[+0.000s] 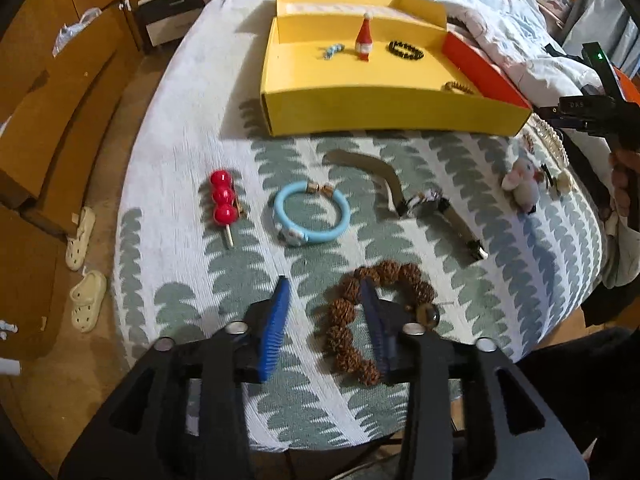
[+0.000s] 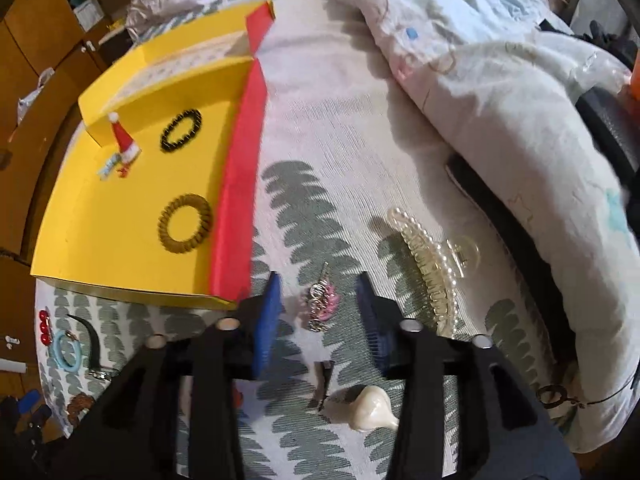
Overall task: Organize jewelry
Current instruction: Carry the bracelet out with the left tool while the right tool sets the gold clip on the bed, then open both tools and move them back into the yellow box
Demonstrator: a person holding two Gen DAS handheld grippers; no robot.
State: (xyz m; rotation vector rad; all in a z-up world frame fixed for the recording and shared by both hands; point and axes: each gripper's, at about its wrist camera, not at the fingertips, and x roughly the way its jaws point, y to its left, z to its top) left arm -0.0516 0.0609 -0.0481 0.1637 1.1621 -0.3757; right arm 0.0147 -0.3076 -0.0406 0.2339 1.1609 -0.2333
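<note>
Bed cover (image 1: pixel 192 128), white with grey-green leaf print, carries everything. Rumpled quilt (image 2: pixel 500 92) piled along its far and right side. Yellow box (image 1: pixel 360 108) open on the cover, with a red side wall (image 2: pixel 240 168). Inside the box: black bead bracelet (image 1: pixel 406 50), brown coil hair tie (image 2: pixel 183 224) near the red wall, red santa hat clip (image 1: pixel 365 38) upright, small blue-white piece (image 1: pixel 333 51) just beside the hat.

On the cover in front of the box: olive strap watch (image 1: pixel 394 190), light blue bangle (image 1: pixel 310 213), red three-ball hair stick (image 1: pixel 223 203) left of the bangle, plush mouse clip (image 1: pixel 522 178) to the right. Pearl claw clip (image 2: pixel 434 268) right of the box, near the quilt. Cream teardrop piece (image 2: pixel 370 406) lies close under the right gripper.

Left gripper (image 1: pixel 326 300) fingers spread apart, empty; brown seed-bead bracelet (image 1: pixel 372 316) lies flat with the right-hand finger over its loop and part of the ring between the fingers.

Right gripper (image 2: pixel 318 292) fingers apart, holding nothing; pink-silver hair clip (image 2: pixel 322 306) lies on the cover between the fingertips, touching neither.

Cream sandals (image 1: pixel 84 272) on the wooden floor at left.
</note>
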